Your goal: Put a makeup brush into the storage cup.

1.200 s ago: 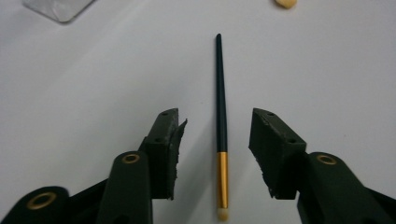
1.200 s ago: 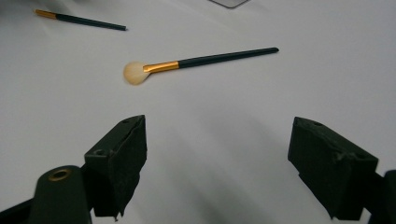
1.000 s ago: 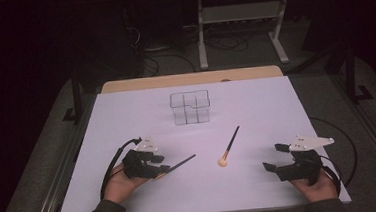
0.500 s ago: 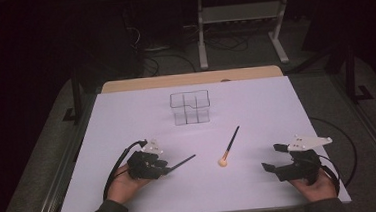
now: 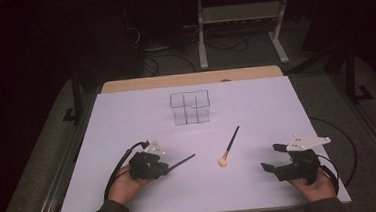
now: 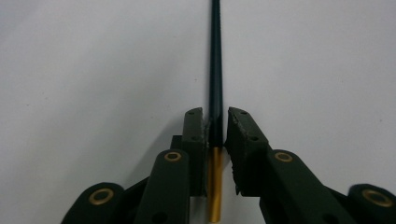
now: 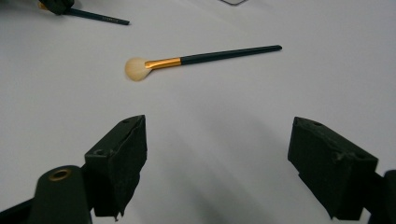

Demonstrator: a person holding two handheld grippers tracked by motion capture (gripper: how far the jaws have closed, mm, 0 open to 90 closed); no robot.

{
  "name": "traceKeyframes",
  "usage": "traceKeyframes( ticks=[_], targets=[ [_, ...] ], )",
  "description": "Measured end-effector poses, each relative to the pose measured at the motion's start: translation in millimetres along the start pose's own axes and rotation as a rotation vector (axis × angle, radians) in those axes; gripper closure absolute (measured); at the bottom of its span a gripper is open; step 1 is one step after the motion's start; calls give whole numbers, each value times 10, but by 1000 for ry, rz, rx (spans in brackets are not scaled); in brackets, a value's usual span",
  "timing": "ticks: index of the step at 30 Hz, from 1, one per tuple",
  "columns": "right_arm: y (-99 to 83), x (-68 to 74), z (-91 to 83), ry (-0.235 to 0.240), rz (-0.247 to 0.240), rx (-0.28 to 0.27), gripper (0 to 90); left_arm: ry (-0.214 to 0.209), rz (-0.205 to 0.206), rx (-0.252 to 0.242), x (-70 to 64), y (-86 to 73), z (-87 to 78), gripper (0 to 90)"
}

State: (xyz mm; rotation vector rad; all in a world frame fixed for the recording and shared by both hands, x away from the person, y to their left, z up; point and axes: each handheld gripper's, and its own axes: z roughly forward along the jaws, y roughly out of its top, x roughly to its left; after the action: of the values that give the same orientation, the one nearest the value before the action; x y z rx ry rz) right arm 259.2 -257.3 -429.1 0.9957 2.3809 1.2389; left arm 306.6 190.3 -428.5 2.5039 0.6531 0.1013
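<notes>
my left gripper (image 5: 166, 166) is closed on a thin dark brush (image 6: 215, 70), its jaws pinching the black handle just past the gold ferrule, which runs back between them in the left gripper view. the handle points straight away from the gripper over the white bench (image 5: 256, 106); in the high view it sticks out to the right and slightly up, ending just short of the bench's middle. i cannot tell whether its tip rests on the surface.

my right gripper (image 5: 275, 159) is wide open and holds nothing, its jaws hovering low near the right front of the bench. ahead of it a second brush (image 7: 196, 59) lies flat on the bench, well apart from the jaws, with a pale round head, gold ferrule and black handle.

the head of the held brush is hidden behind my left gripper. a clear organiser (image 5: 190, 107) with compartments stands toward the back of the bench; its walls are hard to make out.

compared with a second ago, my left gripper has turned slightly and sits a touch farther right; the right gripper and loose brush have barely changed.
</notes>
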Motion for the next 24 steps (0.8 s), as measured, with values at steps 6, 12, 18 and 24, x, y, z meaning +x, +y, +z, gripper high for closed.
traceKeyframes(
  ticks=[6,12,18,24],
  targets=[
    [8,5,-1,3,-4,0,187,2,-27,-5,21,-8,4,825],
    [11,15,25,15,-7,10,203,21,-30,-9,-4,-8,10,833],
    [13,35,73,27,-14,34,208,5,-31,-10,28,-20,-2,835],
    [66,43,56,30,-19,31,200,-3,-43,-24,40,-45,-11,836]
  ],
)
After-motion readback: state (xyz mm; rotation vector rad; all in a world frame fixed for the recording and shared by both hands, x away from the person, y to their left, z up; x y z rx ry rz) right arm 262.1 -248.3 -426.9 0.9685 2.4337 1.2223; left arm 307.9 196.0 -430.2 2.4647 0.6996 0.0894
